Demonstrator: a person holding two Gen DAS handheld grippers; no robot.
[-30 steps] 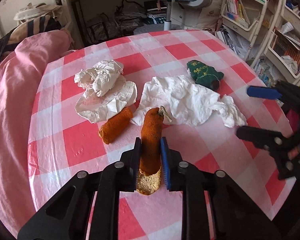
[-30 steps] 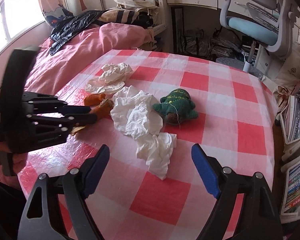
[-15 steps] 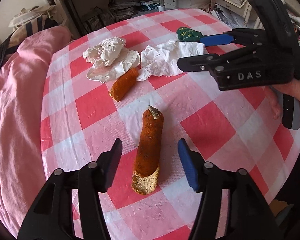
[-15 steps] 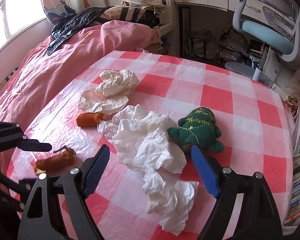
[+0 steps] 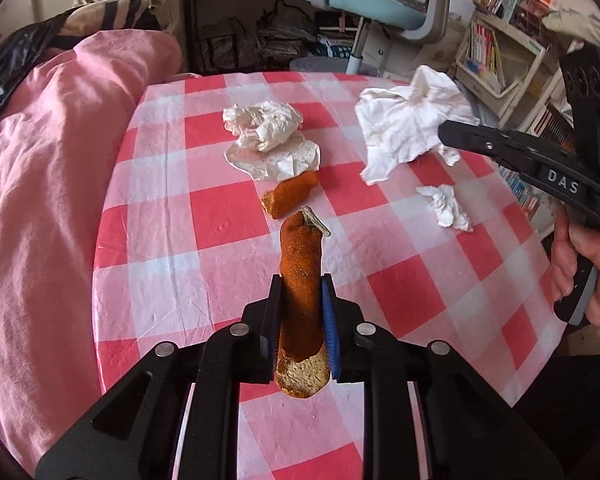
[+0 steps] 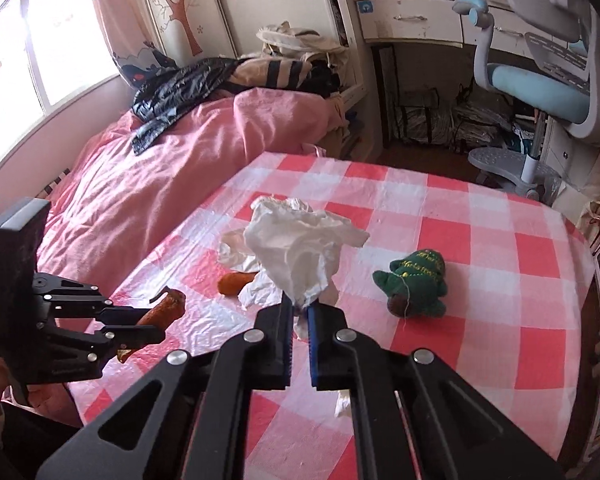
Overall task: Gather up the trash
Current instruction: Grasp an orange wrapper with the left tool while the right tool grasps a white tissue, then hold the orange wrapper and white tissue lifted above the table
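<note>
A big white tissue, soft and light, was pinched at one bunched corner by the right gripper above the table middle. A stiff, crumbly orange peel was squeezed mid-length by the left gripper, lifted near the table's front edge.

wrappers behind short peel (touching), on table

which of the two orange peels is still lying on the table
The shorter peel beside the crumpled paper; the longer peel is clamped in the left gripper.
</note>
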